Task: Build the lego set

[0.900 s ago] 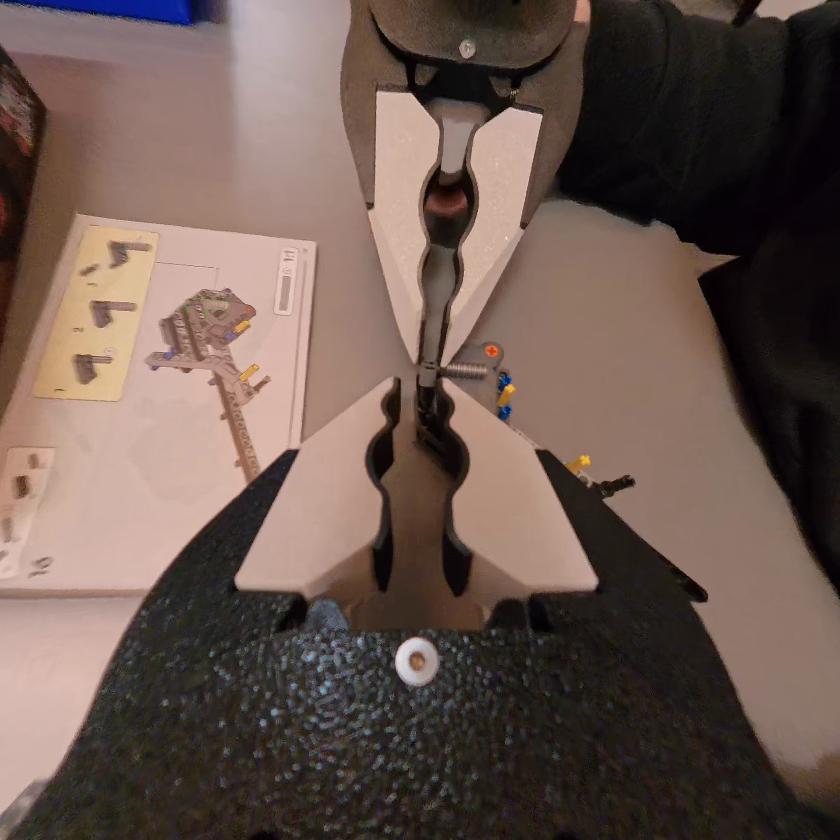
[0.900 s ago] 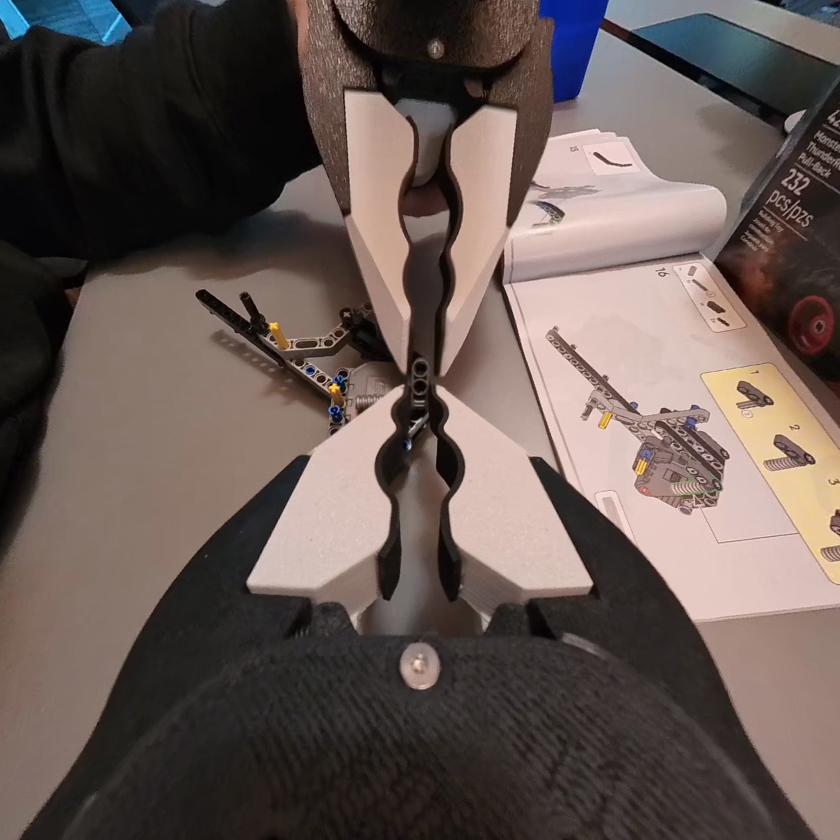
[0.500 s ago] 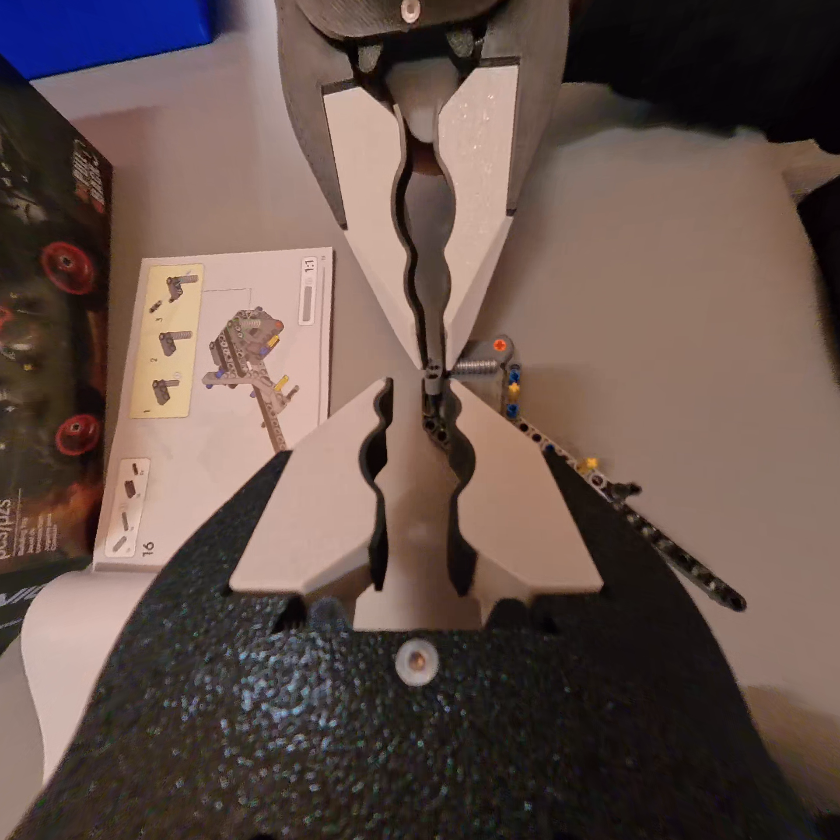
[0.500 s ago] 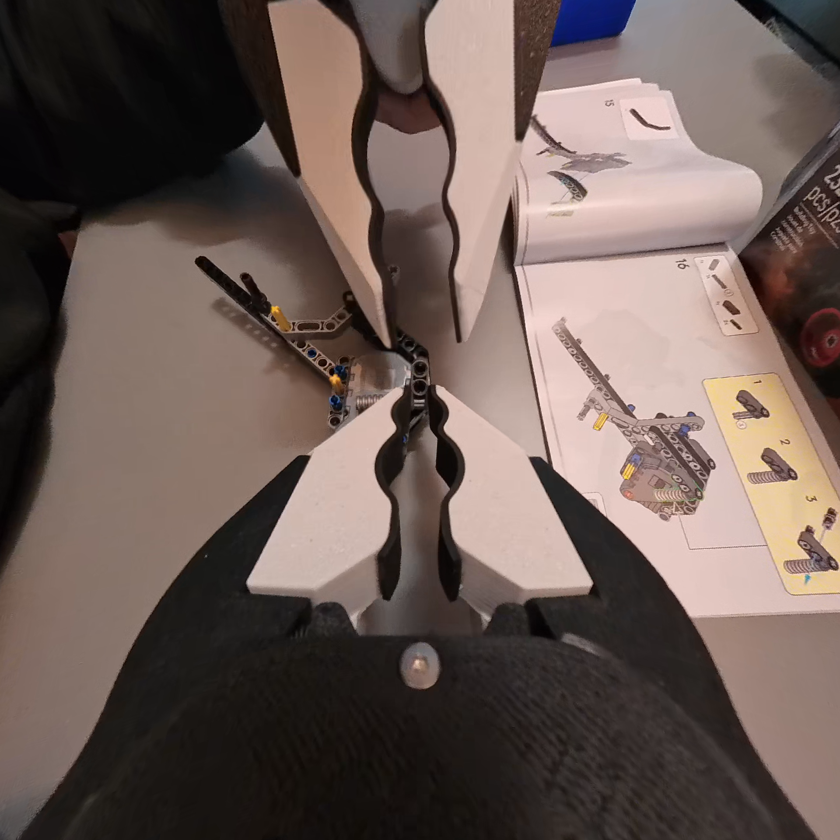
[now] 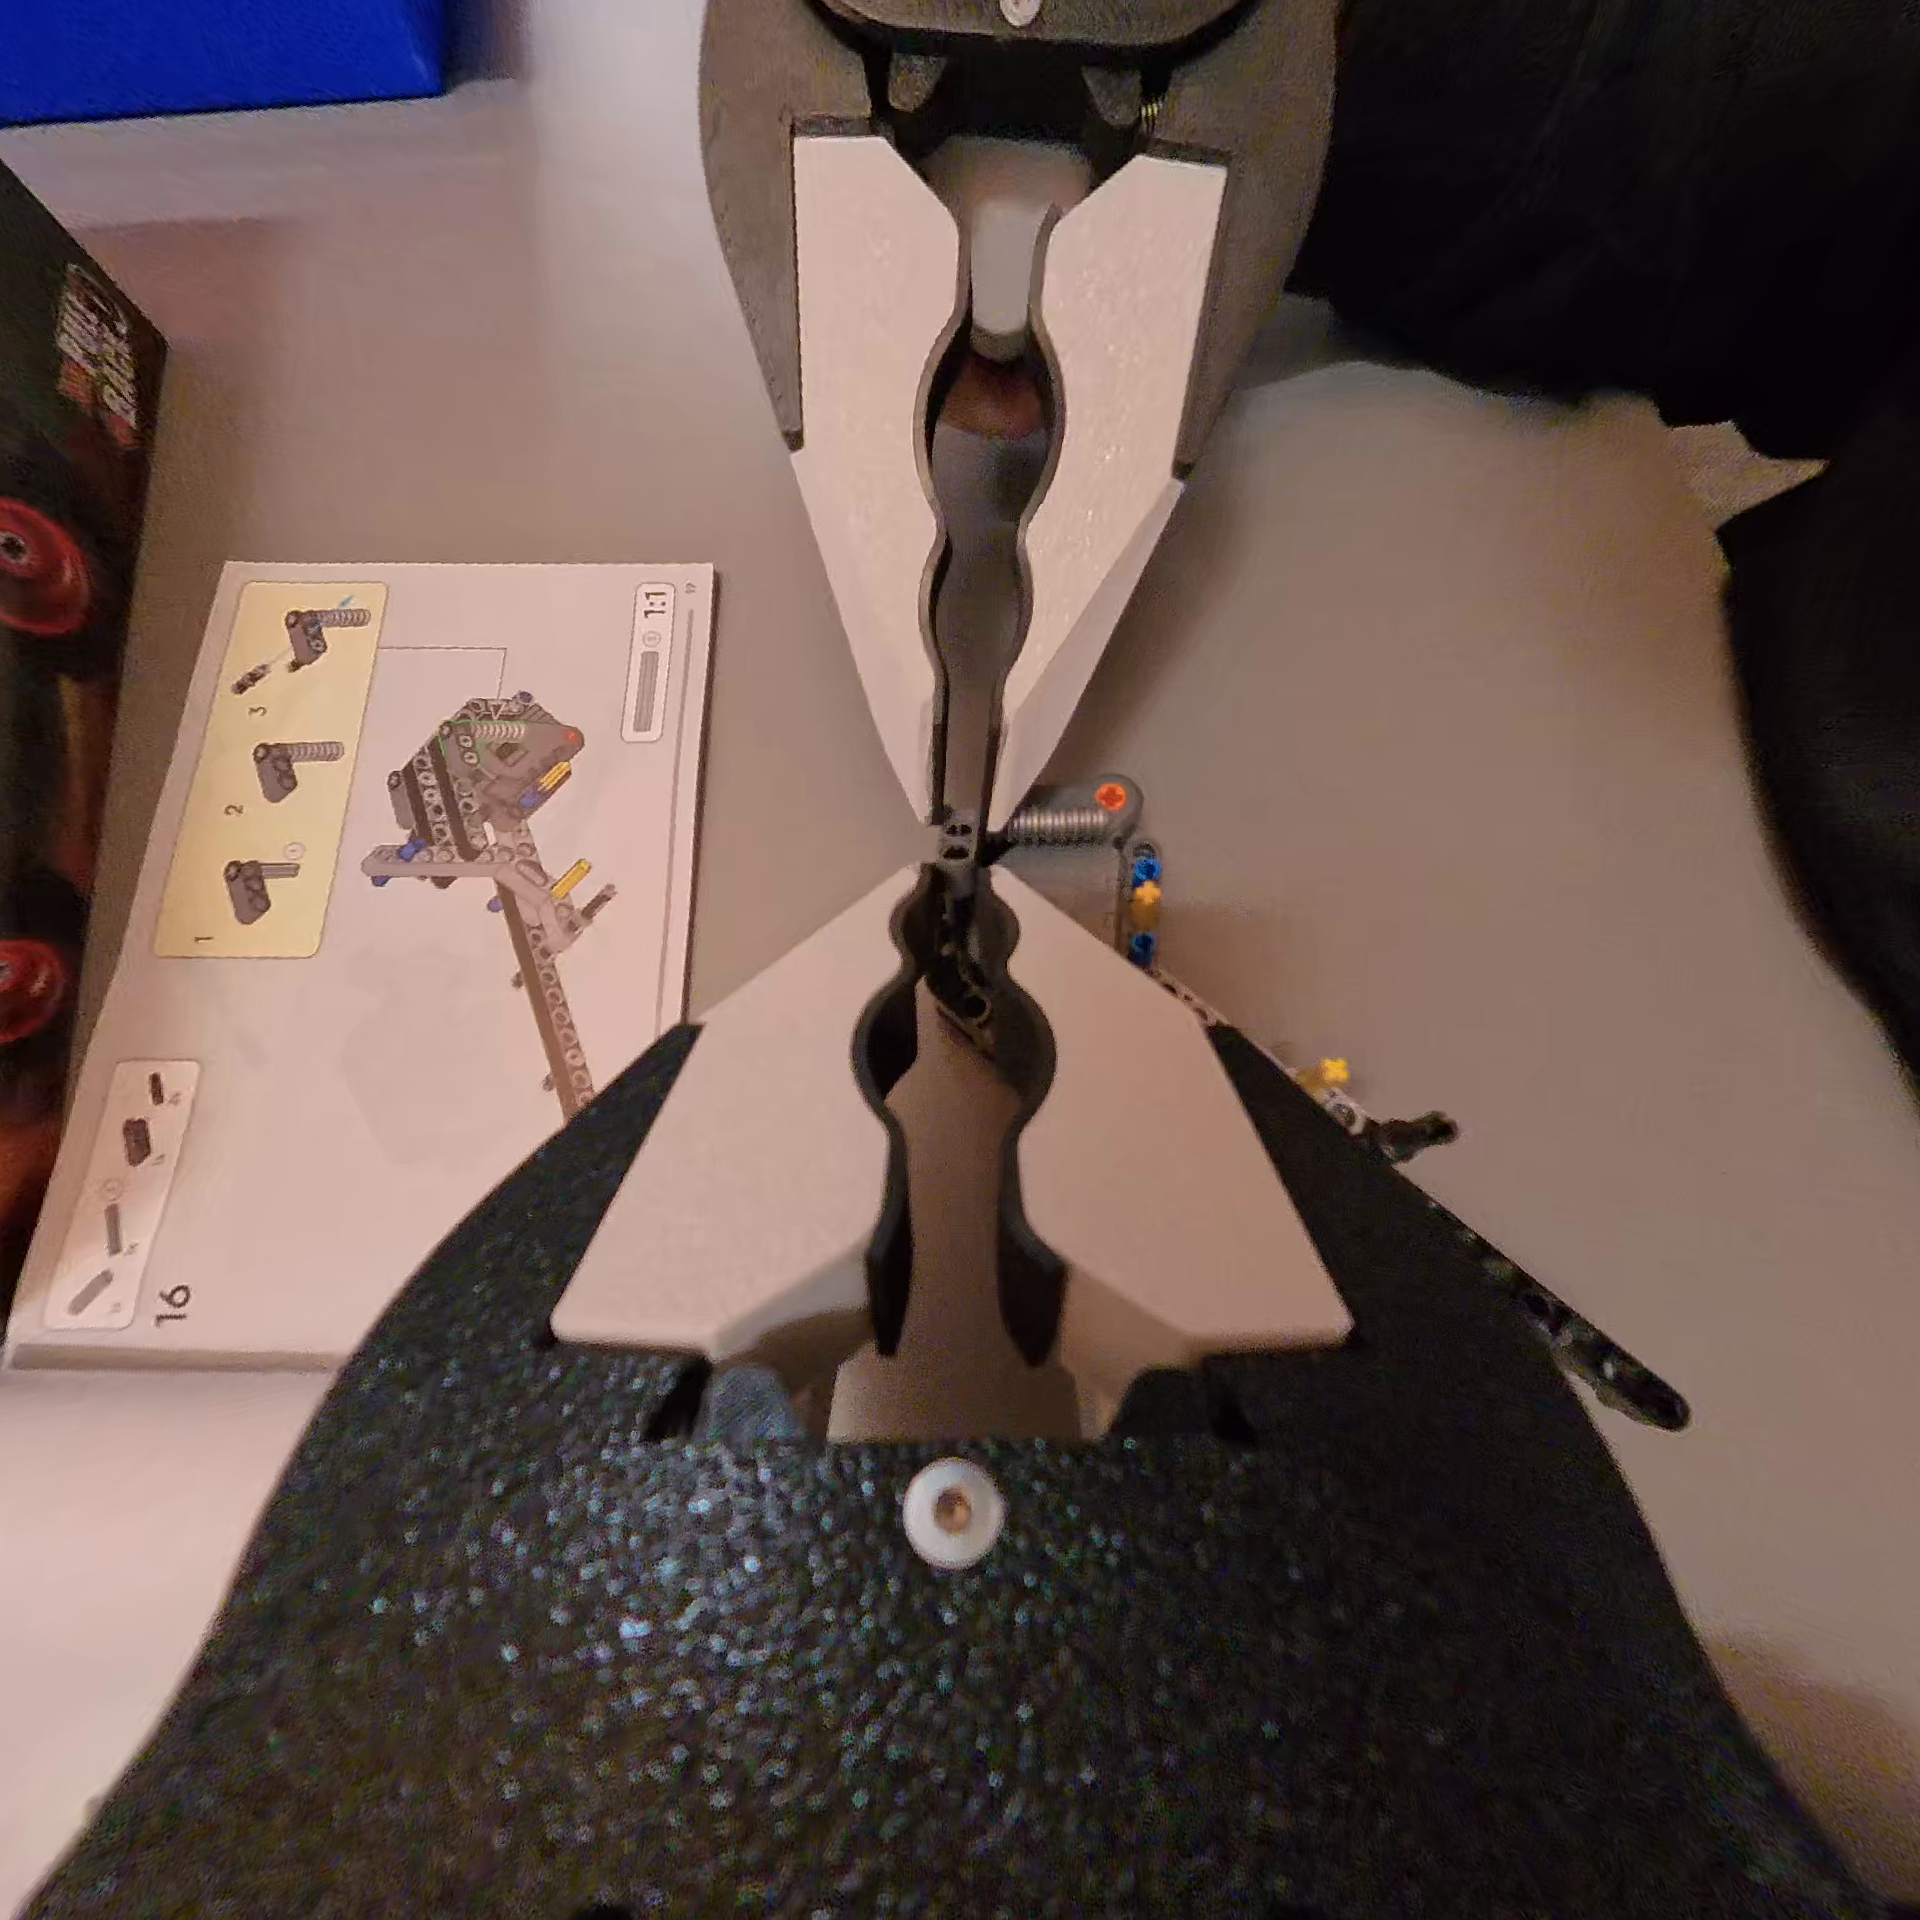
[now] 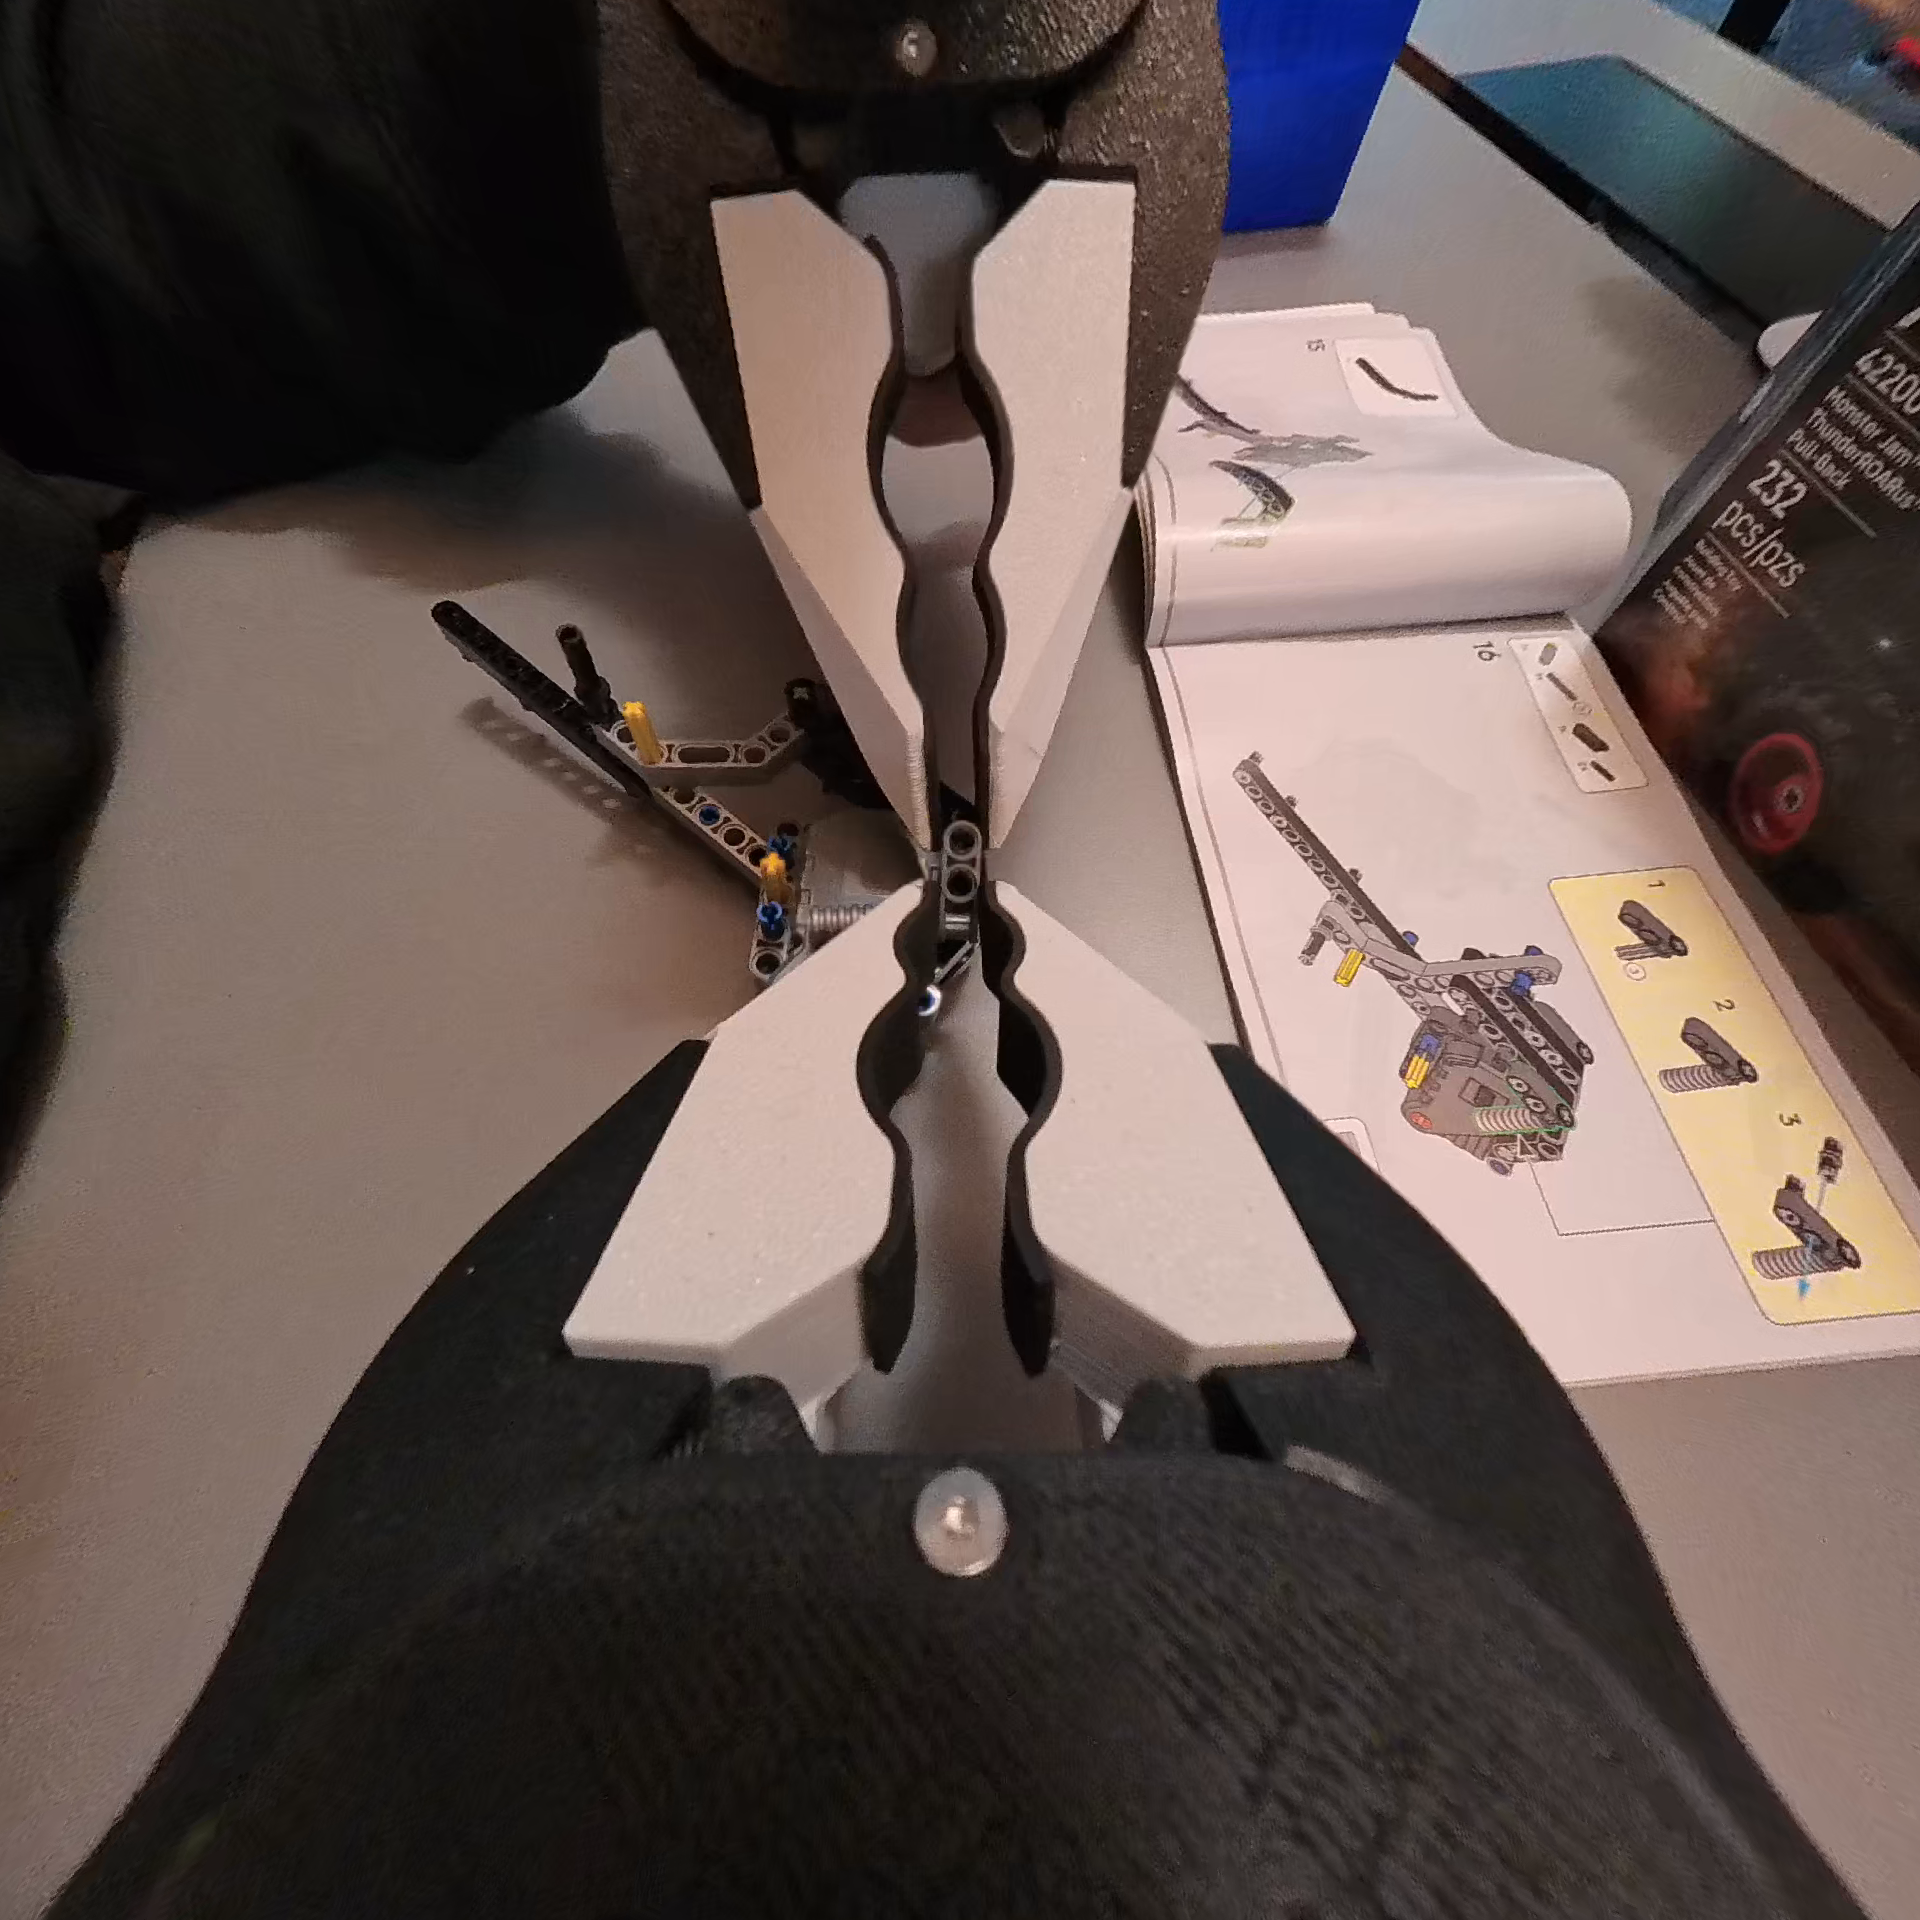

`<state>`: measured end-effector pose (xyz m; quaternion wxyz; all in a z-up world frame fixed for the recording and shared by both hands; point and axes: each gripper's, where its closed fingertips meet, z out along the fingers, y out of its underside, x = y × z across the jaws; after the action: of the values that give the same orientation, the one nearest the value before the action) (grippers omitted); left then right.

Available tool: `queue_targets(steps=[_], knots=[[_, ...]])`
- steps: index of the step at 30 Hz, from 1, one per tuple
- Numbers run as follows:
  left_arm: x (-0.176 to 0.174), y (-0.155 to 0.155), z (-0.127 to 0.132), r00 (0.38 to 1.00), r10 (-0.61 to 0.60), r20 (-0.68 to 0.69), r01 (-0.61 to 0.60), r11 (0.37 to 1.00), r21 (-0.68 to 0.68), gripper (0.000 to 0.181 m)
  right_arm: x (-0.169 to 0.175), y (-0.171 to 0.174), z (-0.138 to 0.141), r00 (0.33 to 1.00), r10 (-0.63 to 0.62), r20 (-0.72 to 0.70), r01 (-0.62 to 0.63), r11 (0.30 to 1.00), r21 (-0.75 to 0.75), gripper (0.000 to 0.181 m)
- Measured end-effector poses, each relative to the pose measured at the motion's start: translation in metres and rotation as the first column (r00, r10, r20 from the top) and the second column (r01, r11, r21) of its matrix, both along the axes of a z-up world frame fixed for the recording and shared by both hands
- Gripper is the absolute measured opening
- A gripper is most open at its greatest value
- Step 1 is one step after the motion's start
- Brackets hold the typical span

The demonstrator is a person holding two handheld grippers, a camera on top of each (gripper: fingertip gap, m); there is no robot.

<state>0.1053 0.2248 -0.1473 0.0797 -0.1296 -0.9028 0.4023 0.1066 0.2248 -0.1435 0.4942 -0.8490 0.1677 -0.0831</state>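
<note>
My two grippers meet tip to tip above the table. A small grey beam piece with holes (image 6: 962,871) sits between both pairs of tips, with a dark part below it. My right gripper (image 6: 961,914) is shut on its lower end. My left gripper (image 6: 958,821) comes in from the far side and is shut on its top. In the left wrist view the piece (image 5: 958,844) shows end-on between my left gripper (image 5: 956,894) and the right gripper (image 5: 961,816). The partly built model (image 6: 707,758) of grey and black beams with yellow and blue pins lies on the table behind; it also shows in the left wrist view (image 5: 1132,862).
An open instruction booklet (image 6: 1455,935) lies beside the model and also shows in the left wrist view (image 5: 416,987). The dark set box (image 6: 1787,644) stands past it. A blue bin (image 6: 1309,104) is at the back. A person's black sleeve (image 6: 260,208) rests on the table. My two grippers' fingertips are within a few centimetres of each other.
Half a second ago the left gripper stood open by the piece while the right held it. The left gripper has shut on the piece again.
</note>
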Motion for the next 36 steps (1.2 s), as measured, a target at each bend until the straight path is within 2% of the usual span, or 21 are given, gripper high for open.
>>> queue_targets(steps=[10,16,23,26,29,31,33,34,36], knots=[[-0.001,0.003,-0.002,0.998,-0.010,-0.065,0.009,1.000,-0.021,0.004,-0.001,0.001,0.003,1.000,-0.003,0.021,0.001,0.998,0.064,0.005],[0.000,0.011,-0.009,0.998,-0.011,-0.064,0.014,0.999,0.039,0.004,0.001,0.003,0.003,0.998,-0.009,0.063,0.005,0.998,0.057,0.005],[0.007,0.014,0.002,0.999,0.020,-0.046,-0.020,1.000,0.013,0.006,0.002,0.002,0.001,0.997,-0.008,0.079,0.004,0.999,0.042,0.005],[0.012,0.015,0.023,0.999,0.035,-0.005,-0.035,0.998,-0.050,0.006,0.002,0.002,0.001,0.996,-0.006,0.093,0.002,0.999,0.037,0.005],[0.016,0.008,0.069,0.995,0.100,0.007,-0.096,0.970,-0.223,0.006,0.002,0.003,0.001,0.995,-0.006,0.097,0.003,0.999,0.040,0.005],[0.024,0.002,0.109,0.973,0.206,-0.109,-0.231,0.904,-0.360,0.008,0.003,0.003,0.001,0.995,-0.008,0.096,0.004,0.999,0.044,0.005],[0.031,0.005,0.143,0.936,0.245,-0.252,-0.339,0.821,-0.459,0.018,0.003,0.003,0.001,0.995,-0.010,0.096,0.005,0.999,0.043,0.005],[0.035,0.009,0.155,0.922,0.254,-0.294,-0.374,0.786,-0.492,0.019,0.003,0.003,0.001,0.995,-0.010,0.097,0.006,0.999,0.043,0.005],[0.058,0.019,0.160,0.878,0.358,-0.318,-0.476,0.723,-0.501,0.032,0.003,0.003,0.001,0.995,-0.011,0.099,0.007,0.999,0.042,0.005]])
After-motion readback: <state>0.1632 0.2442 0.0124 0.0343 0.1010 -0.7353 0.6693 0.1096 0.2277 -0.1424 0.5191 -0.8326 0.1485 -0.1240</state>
